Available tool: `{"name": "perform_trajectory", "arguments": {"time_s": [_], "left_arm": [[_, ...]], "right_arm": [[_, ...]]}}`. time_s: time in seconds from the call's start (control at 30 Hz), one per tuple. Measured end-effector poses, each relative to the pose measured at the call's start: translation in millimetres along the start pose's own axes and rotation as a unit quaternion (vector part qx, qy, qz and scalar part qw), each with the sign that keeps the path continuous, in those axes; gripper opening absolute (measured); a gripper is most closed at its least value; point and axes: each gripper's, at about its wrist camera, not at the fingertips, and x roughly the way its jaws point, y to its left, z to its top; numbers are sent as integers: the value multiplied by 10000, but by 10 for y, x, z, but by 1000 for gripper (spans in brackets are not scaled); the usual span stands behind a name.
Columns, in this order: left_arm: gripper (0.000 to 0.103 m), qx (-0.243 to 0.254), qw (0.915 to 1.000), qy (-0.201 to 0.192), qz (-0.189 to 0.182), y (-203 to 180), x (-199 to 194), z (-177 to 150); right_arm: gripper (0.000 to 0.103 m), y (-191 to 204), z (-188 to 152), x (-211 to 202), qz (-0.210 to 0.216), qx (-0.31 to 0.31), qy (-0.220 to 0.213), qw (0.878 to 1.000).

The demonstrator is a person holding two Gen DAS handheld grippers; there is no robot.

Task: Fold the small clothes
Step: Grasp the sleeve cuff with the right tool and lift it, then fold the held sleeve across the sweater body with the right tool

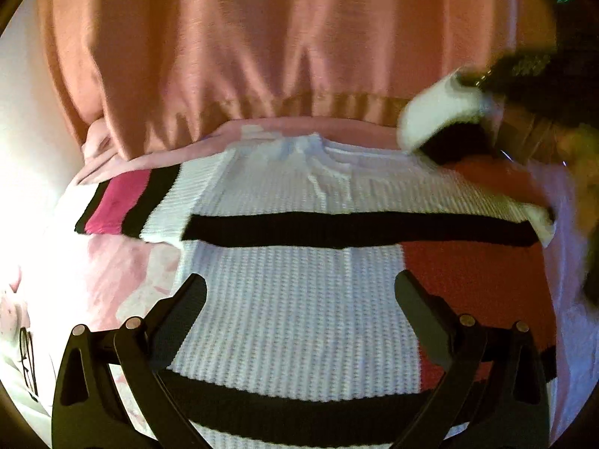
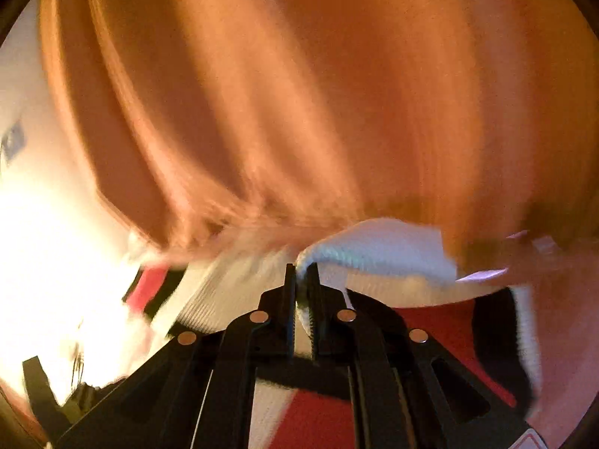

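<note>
The right gripper (image 2: 301, 273), pinched on the white cuff (image 2: 378, 249) of the white, black and red ribbed-knit sweater (image 1: 292, 299), is apparently, through blur, folding that sleeve inward, while the left gripper (image 1: 301, 288) hovers wide open, holding nothing, ready to pin the body.

The surface (image 1: 112, 269) is covered in pale pink and white fabric, washed out by glare on its left side; whether it is a bed or a table cannot be told; a knit sweater (image 1: 292, 299) in white with black bands and a red block lies flat across its middle, one striped sleeve reaching toward the left edge; something white with black print (image 1: 28, 359) lies at the near left corner.
</note>
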Motion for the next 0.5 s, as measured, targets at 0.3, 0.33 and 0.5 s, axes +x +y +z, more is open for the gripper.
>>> {"name": "perform_trajectory", "arguments": {"time_s": [0.3, 0.33, 0.5], "left_arm": [[98, -422, 9983, -61, -388, 345, 87, 132], [98, -441, 9977, 11, -524, 320, 144, 179], [98, -589, 9906, 413, -1160, -3, 506, 465]], "right_arm": [[59, 151, -364, -306, -912, -722, 252, 9929], [63, 42, -379, -511, -1231, -689, 179, 9898], [64, -680, -691, -1174, -2318, -307, 262, 9719]]}}
